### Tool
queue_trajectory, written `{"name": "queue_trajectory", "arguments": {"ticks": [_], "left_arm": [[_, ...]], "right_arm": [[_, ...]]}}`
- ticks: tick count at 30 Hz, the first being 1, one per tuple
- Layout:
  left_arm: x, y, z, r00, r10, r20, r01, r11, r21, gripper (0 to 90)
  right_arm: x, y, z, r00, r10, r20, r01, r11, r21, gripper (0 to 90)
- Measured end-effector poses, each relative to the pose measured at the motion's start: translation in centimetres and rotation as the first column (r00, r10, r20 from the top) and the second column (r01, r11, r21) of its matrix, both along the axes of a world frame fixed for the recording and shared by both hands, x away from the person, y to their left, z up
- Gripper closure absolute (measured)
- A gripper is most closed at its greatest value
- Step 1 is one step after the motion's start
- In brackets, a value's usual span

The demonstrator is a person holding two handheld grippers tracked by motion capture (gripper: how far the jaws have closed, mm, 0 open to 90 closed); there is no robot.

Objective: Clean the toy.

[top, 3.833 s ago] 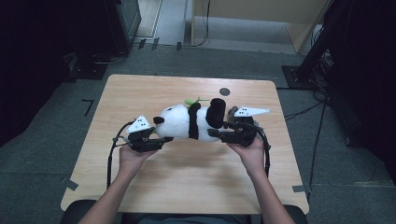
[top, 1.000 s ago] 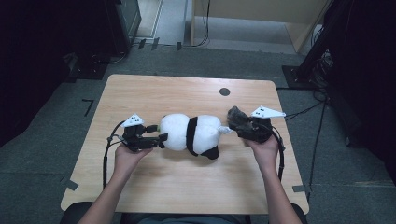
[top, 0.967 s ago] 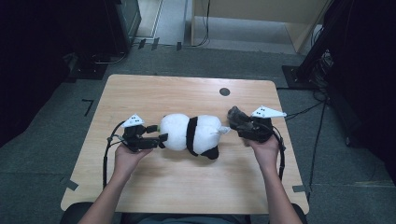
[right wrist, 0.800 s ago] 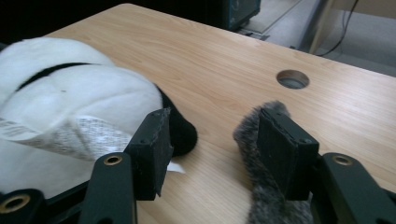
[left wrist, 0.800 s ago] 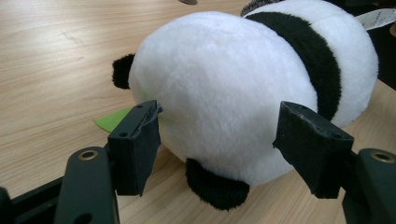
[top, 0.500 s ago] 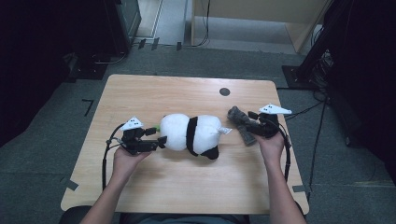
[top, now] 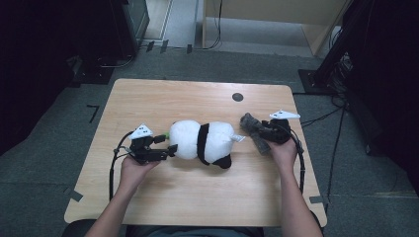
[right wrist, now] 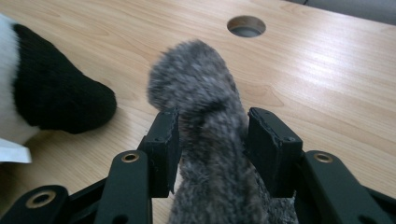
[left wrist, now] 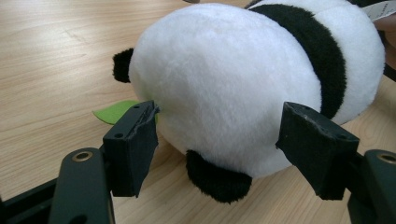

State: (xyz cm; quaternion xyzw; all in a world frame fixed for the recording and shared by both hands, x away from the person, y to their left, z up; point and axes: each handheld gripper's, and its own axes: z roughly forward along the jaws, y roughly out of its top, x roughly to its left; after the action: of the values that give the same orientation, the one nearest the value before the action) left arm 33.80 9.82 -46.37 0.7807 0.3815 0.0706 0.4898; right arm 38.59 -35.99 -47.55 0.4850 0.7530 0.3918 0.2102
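Note:
A black-and-white panda plush (top: 205, 143) lies on its side in the middle of the wooden table (top: 197, 202). My left gripper (top: 170, 148) straddles its white head (left wrist: 219, 84); both pads (left wrist: 137, 140) rest against the fur, and a green felt leaf (left wrist: 114, 112) pokes out beside them. To the right lies a grey furry piece (top: 251, 126), apart from the panda. My right gripper (top: 259, 132) has just been closing, with that grey piece (right wrist: 205, 93) between its jaws. The fur touches both pads (right wrist: 163, 149). The panda's black foot (right wrist: 56, 93) is at the left of the right gripper view.
A round cable hole (top: 237, 97) sits in the table near its far edge, also ahead of the right gripper (right wrist: 246, 26). A white tag (top: 238, 138) sticks out of the panda's rear. Black cables trail from both grippers. Dark equipment stands on the floor around the table.
Earlier both grippers held the panda up between them; it now lies on the table. Over the last second the right hand drifted right and down with the grey piece. The left hand stayed put.

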Motion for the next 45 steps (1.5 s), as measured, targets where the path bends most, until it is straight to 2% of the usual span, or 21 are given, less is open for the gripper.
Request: {"name": "queue_trajectory", "arguments": {"ticks": [4,7,11,13,17,22,26,32,34,39,45], "left_arm": [[0.1,-0.1,0.2,1.0000,-0.001,0.004,0.001,1.0000,0.006,27.5],[0.2,0.0,0.2,1.0000,0.000,0.001,0.000,1.0000,-0.002,27.5],[0.3,-0.1,0.2,1.0000,-0.003,0.001,0.003,1.0000,-0.003,27.5],[0.4,-0.1,0.2,1.0000,-0.003,0.002,0.003,1.0000,-0.005,27.5],[0.5,-0.2,0.2,1.0000,-0.008,0.006,0.008,1.0000,0.000,27.4],[0.7,-0.2,0.3,0.9999,-0.005,0.009,0.004,1.0000,0.005,27.2],[0.8,-0.2,0.5,1.0000,-0.005,0.005,0.005,1.0000,0.002,27.3],[0.7,-0.2,1.2,0.9999,-0.010,0.013,0.010,0.9995,-0.028,26.0],[0.7,-0.4,1.3,0.9998,-0.017,0.012,0.018,0.9994,-0.031,23.6],[1.4,-1.6,1.1,0.9994,-0.032,-0.011,0.032,0.9973,0.066,17.4],[2.3,-1.8,2.0,0.9989,-0.043,-0.020,0.043,0.9991,0.005,16.9]], "right_arm": [[0.3,0.1,-0.5,0.9999,-0.011,-0.003,0.011,0.9993,-0.036,56.6],[0.6,0.1,-1.0,0.9994,-0.019,-0.027,0.018,0.9983,-0.055,59.2],[0.8,-0.1,-1.4,0.9979,-0.027,-0.058,0.027,0.9996,-0.012,66.4],[0.8,-0.2,-1.4,0.9968,-0.039,-0.070,0.039,0.9993,-0.001,70.3],[0.6,-0.3,-1.1,0.9969,-0.044,-0.065,0.044,0.9990,-0.003,76.6],[0.2,-0.6,0.2,0.9967,-0.063,-0.051,0.065,0.9975,0.030,77.2],[-0.2,-0.4,1.7,0.9977,-0.052,-0.043,0.054,0.9971,0.053,77.2],[-0.6,0.8,3.0,0.9991,-0.009,-0.042,0.010,0.9998,0.020,76.8],[-0.8,1.1,3.4,0.9993,0.005,-0.038,-0.004,0.9997,0.025,77.0],[-1.2,1.7,4.8,0.9992,0.024,-0.031,-0.023,0.9979,0.060,77.8],[-1.3,2.2,6.3,0.9985,0.047,-0.029,-0.045,0.9971,0.061,77.6]]}}
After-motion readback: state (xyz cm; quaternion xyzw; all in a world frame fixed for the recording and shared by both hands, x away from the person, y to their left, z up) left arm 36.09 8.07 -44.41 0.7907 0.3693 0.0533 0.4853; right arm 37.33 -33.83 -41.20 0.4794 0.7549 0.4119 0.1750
